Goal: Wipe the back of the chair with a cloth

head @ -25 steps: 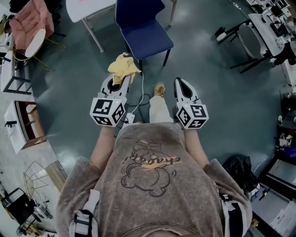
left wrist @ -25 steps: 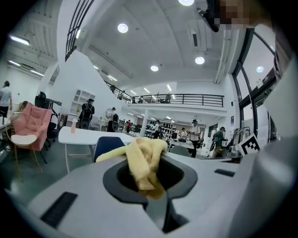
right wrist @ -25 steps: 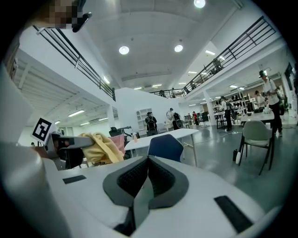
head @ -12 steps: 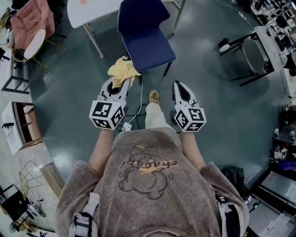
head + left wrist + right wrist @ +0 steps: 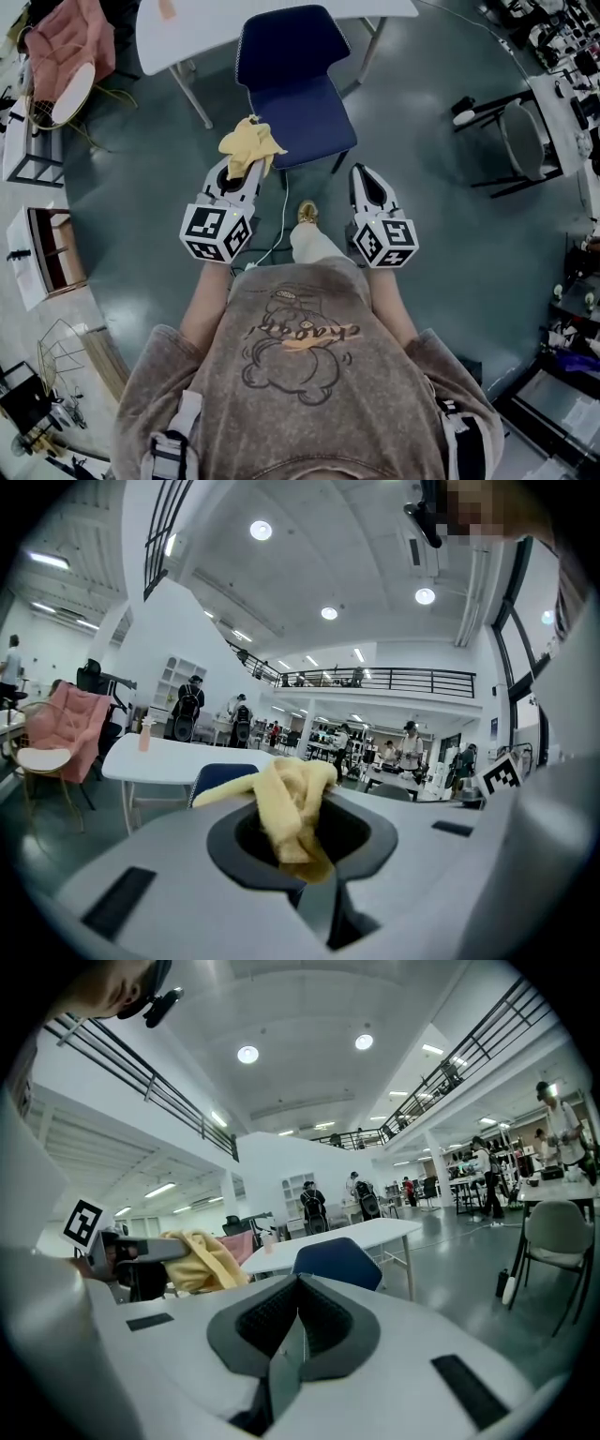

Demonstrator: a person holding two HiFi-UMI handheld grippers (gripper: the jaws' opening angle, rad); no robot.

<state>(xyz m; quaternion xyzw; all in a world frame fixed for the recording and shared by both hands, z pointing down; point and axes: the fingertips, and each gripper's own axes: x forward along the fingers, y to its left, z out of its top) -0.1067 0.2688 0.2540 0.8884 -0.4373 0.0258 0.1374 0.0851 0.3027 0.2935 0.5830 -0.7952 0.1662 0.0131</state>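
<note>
A dark blue chair [image 5: 292,80] stands ahead of me, its back [image 5: 281,39] toward a white table [image 5: 202,17]. My left gripper [image 5: 246,161] is shut on a crumpled yellow cloth [image 5: 249,142], held near the chair seat's front left corner. The left gripper view shows the cloth [image 5: 292,803] bunched between the jaws, with the chair back [image 5: 223,777] just behind. My right gripper [image 5: 364,174] is shut and holds nothing, to the right of the seat. In the right gripper view the chair back [image 5: 337,1265] and the cloth [image 5: 202,1262] show ahead.
A person's foot [image 5: 307,213] and a white cable [image 5: 281,217] lie on the grey floor between the grippers. A pink chair [image 5: 64,49] is at far left, a grey chair [image 5: 517,141] at right. Shelving and clutter line both sides.
I have stepped forward: the blue chair and table have come closer and further into view. Both grippers keep their pose, the cloth still held.
</note>
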